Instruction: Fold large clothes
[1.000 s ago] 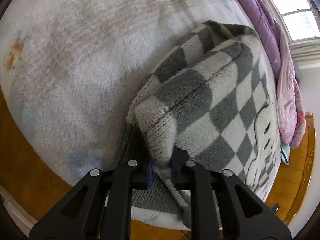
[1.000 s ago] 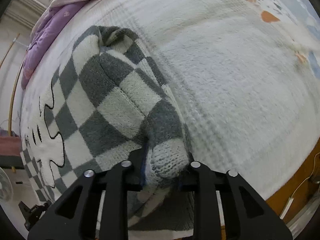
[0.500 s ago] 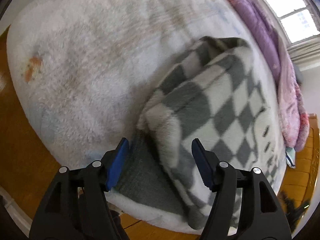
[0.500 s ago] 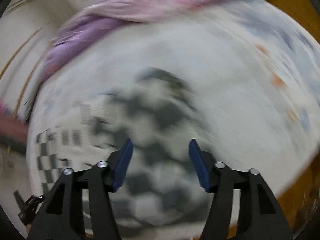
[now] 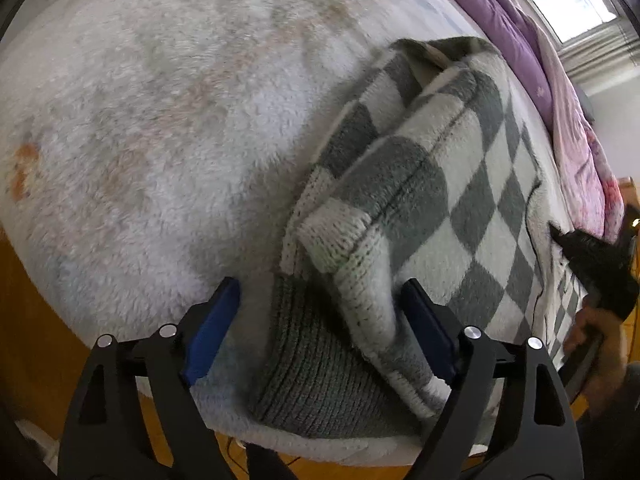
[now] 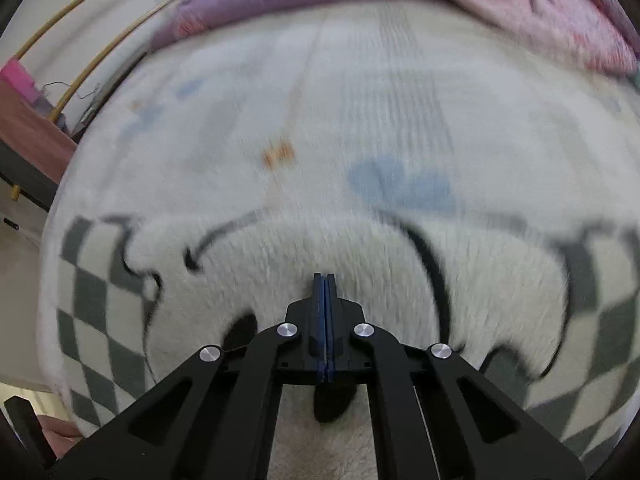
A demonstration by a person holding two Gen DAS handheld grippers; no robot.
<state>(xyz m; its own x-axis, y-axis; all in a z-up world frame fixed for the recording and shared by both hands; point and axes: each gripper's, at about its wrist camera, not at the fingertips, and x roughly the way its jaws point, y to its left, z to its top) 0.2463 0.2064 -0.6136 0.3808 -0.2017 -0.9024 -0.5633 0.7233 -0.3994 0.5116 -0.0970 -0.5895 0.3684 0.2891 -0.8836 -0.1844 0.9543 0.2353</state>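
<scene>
**Both claws off the folded sleeve**

Since the earlier frame the left gripper (image 5: 320, 328) has let go of the sweater (image 5: 432, 184) cuff; its jaws are opening, straddling the cuff without touching. Right gripper (image 6: 324, 292) has swung away, clenched empty over the sweater's white front. Sweater lies on a fleece blanket (image 5: 168, 128); purple quilt (image 6: 304, 0) beyond.

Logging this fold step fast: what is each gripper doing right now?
Left gripper: jaws opening, straddling the checkered sweater cuff without gripping it.
Right gripper: shut, holding nothing.
</scene>
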